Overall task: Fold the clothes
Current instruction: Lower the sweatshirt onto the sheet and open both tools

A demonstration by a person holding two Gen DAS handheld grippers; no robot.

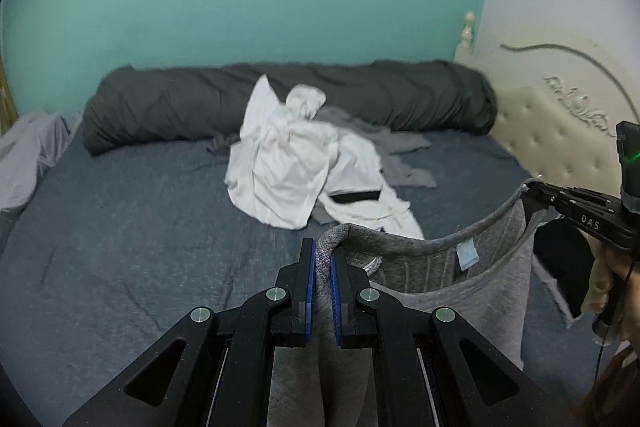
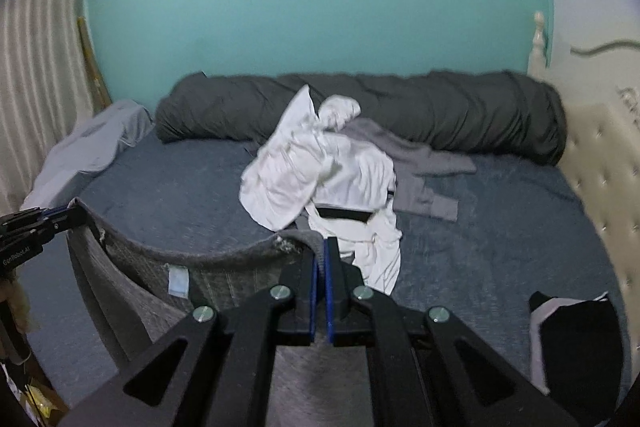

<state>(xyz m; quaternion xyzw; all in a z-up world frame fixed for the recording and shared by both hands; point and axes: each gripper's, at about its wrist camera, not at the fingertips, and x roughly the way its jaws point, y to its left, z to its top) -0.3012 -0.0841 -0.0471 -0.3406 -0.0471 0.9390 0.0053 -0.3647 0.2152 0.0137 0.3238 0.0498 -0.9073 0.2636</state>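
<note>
— How far along would you say the folding is?

— Judging by the bed (image 1: pixel 120 227), plenty is left. A heap of white clothes (image 1: pixel 304 163) lies crumpled in the middle of the mattress, with a grey garment (image 1: pixel 400 151) spread loosely behind it, against the rolled dark duvet (image 1: pixel 280 95). Nothing I can see there lies in a neat fold. A black piece (image 2: pixel 576 343) lies near the right edge of the bed, but whether it is folded I cannot tell.

— And the one being handled?

— That's the grey shirt (image 1: pixel 472 291). It is held up above the mattress by its neckline, spread between the two tools, the collar sagging in a curve with the pale label (image 1: pixel 467 254) showing inside. The body hangs down below, out of sight.

— Where does it lie in the fingers?

— The left gripper (image 1: pixel 323 259) is closed on one shoulder; a bunch of grey knit pokes up between its blue pads and over their tips. The right gripper (image 2: pixel 321 255) is clamped on the other shoulder, the cloth's edge caught right at the tips, pads nearly meeting.

— So, open and ready?

— I'd judge it opened out for laying flat, no crease in it yet visible.
</note>
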